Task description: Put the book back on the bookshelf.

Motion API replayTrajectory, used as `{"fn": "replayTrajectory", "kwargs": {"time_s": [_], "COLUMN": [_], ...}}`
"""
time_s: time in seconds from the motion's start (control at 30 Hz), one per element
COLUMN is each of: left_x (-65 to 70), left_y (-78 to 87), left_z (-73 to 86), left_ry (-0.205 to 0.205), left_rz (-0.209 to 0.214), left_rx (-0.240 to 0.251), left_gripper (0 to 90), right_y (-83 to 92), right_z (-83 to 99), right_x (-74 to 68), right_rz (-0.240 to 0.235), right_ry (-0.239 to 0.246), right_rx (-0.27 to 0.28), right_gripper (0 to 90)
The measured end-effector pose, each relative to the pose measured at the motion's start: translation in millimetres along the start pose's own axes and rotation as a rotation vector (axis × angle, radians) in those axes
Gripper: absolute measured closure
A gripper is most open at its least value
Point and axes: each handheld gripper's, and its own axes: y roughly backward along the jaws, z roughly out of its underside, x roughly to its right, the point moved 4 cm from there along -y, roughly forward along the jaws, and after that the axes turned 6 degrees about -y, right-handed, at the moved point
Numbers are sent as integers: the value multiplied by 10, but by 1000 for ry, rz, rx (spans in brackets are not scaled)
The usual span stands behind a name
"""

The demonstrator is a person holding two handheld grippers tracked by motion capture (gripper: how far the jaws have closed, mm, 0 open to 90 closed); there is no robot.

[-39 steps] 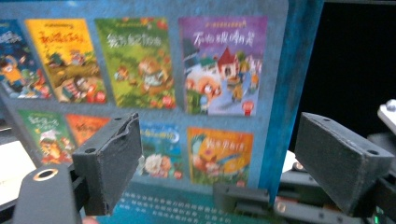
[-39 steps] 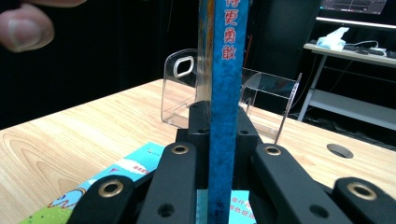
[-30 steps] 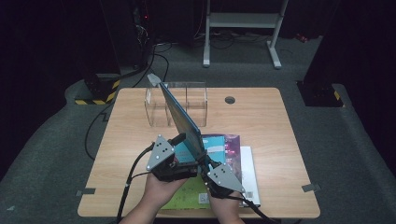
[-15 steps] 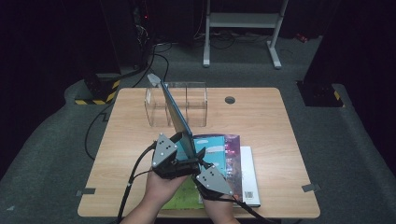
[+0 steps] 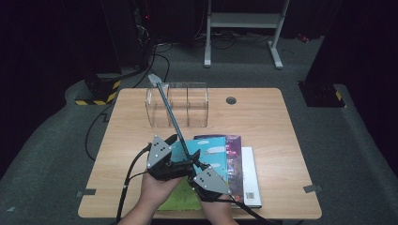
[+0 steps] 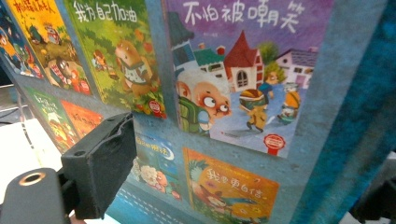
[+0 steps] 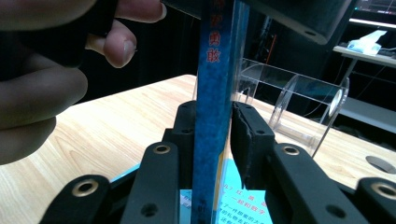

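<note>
The table (image 5: 263, 117) is carrying a stack of books (image 5: 237, 164) at 6 o'clock, partly hidden by hands. Above it, the blue book (image 5: 171, 115) is standing tilted toward 11 o'clock, its back cover cut off in the left gripper view. The left gripper (image 5: 180, 161) is clamping it. The right gripper (image 7: 224, 135), shifted inward from before, has been opening its jaws, straddling the spine loosely.

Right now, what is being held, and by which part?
A blue book, tilted up. The left claw clamps its lower end; the right claw, jaws just opening, straddles its spine loosely.

Glossy paper book (image 5: 170, 111), clear plastic rack (image 5: 177, 104), matt wooden table (image 5: 263, 122).
</note>
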Motion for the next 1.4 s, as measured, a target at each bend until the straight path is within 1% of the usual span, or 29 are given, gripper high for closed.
{"fn": "replayTrajectory", "kwargs": {"time_s": [0.1,0.23,0.33,0.4,0.43,0.47,0.5,0.53,0.57,0.6,0.67,0.8,0.93,1.1,1.17,1.27,1.33,1.4], "left_x": [-5,-13,-14,-18,-20,-21,-23,-27,-35,-35,-38,-33,-41,-34,-37,-48,-57,-64], "left_y": [7,25,39,46,49,52,56,59,67,67,72,105,147,163,166,174,174,179], "left_z": [19,39,51,53,54,57,62,68,77,77,83,92,109,120,123,132,144,154], "left_ry": [2,6,6,1,2,2,-1,-5,-14,-14,-18,-22,-18,-15,-15,-13,-2,5], "left_rz": [6,2,3,1,-1,-4,-6,-7,1,1,14,-7,-14,-22,-31,-48,-52,-55], "left_rx": [10,21,25,21,20,20,20,20,20,20,19,27,29,34,36,42,46,49], "left_gripper": [148,162,168,169,173,173,193,207,222,236,257,277,293,328,344,389,412,429], "right_y": [17,47,49,49,50,50,50,50,49,49,43,35,31,16,16,26,26,23], "right_z": [20,47,50,53,59,59,76,86,97,105,112,114,112,115,113,107,104,103], "right_x": [-5,-19,-25,-28,-35,-35,-45,-50,-60,-67,-79,-104,-116,-124,-128,-137,-141,-148], "right_rz": [-21,-34,-34,-36,-42,-42,-52,-56,-59,-63,-64,-62,-71,-88,-94,-103,-109,-113], "right_ry": [-16,-3,-5,-18,-34,-34,-43,-36,-36,-32,-24,-22,-21,-34,-36,-29,-34,-27], "right_rx": [-4,-20,-22,-21,-21,-21,-25,-28,-32,-33,-32,-33,-33,-34,-34,-29,-30,-33], "right_gripper": [689,690,695,700,698,698,694,691,689,685,684,687,682,672,671,671,668,665]}}
